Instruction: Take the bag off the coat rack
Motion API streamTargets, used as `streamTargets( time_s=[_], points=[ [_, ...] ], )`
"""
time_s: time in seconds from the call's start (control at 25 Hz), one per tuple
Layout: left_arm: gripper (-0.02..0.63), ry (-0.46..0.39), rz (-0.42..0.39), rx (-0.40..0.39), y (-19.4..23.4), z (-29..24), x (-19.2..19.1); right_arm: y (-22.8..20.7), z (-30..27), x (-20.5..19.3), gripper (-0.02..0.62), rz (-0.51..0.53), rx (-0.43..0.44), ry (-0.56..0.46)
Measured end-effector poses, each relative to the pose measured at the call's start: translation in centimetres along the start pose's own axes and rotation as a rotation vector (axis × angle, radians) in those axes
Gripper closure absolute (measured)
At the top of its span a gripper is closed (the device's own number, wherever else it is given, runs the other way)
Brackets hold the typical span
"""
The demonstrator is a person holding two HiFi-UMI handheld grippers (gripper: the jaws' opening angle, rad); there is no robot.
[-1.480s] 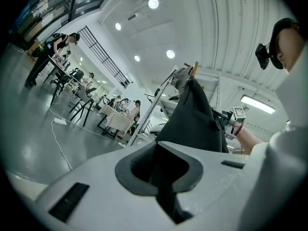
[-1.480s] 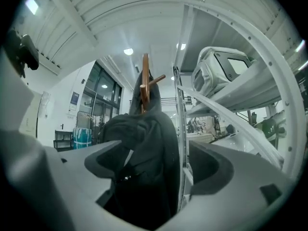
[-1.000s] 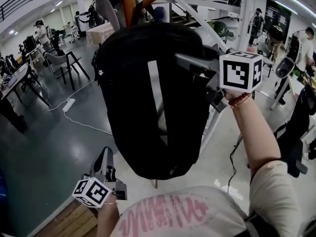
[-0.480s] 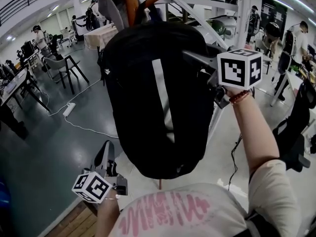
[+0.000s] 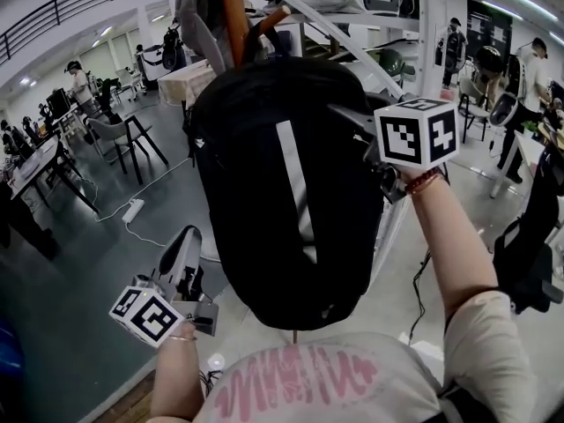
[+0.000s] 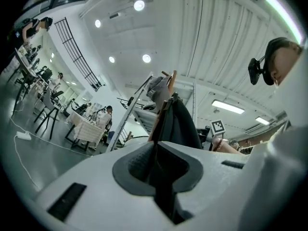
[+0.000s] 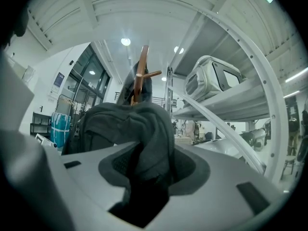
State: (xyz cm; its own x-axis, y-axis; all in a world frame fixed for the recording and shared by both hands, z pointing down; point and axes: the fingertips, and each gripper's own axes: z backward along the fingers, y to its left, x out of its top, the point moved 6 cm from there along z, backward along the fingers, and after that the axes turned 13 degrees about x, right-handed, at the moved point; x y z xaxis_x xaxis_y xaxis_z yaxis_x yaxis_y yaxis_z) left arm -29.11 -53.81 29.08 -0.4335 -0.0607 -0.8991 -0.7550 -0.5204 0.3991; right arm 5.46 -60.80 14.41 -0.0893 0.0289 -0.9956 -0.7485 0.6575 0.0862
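While the bag [image 5: 282,192] hangs tall, 12 to 6 o'clock, on the coat rack [image 5: 231,16], my right gripper [image 5: 339,113] at its 2 o'clock edge has just been closing on its cloth, nearer than my left gripper [image 5: 187,241], shut and empty at 7 o'clock.

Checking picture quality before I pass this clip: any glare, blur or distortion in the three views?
Head view: sharp, evenly lit; edges bend; the pale strip on the black fabric backpack shines. Left gripper view: strong fisheye, dark corners, round ceiling lamps glare. Right gripper view: same fisheye; backpack folds nearest the lens look soft.
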Motion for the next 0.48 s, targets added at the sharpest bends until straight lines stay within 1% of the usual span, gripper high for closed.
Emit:
streamTargets(
  time_s=[0.12, 0.2, 0.28, 0.36, 0.4, 0.48],
  points=[
    [0.595, -0.015, -0.04, -0.038, -0.9, -1.3, 2.3, -0.2, -0.1, -0.1, 0.419, -0.002, 0.003, -0.004],
    [0.547, -0.023, -0.068, -0.078, -1.9, -2.0, 4.1, -0.4, 0.0, -0.2, 0.417, -0.004, 0.008, -0.007],
    [0.514, -0.035, -0.048, -0.139, -2.9, -2.3, 6.2, -0.4, 0.2, -0.3, 0.416, -0.007, 0.019, -0.015],
    [0.458, -0.06, -0.024, -0.193, -3.9, -2.7, 8.5, -0.5, 0.0, -0.1, 0.414, -0.011, 0.037, -0.028],
    [0.436, -0.073, -0.026, -0.207, -4.5, -2.9, 9.4, -0.7, -0.3, -0.1, 0.414, -0.013, 0.045, -0.031],
    [0.39, -0.088, -0.072, -0.213, -5.9, -3.8, 10.5, -1.1, -0.8, -0.2, 0.414, -0.02, 0.058, -0.027]
  ],
)
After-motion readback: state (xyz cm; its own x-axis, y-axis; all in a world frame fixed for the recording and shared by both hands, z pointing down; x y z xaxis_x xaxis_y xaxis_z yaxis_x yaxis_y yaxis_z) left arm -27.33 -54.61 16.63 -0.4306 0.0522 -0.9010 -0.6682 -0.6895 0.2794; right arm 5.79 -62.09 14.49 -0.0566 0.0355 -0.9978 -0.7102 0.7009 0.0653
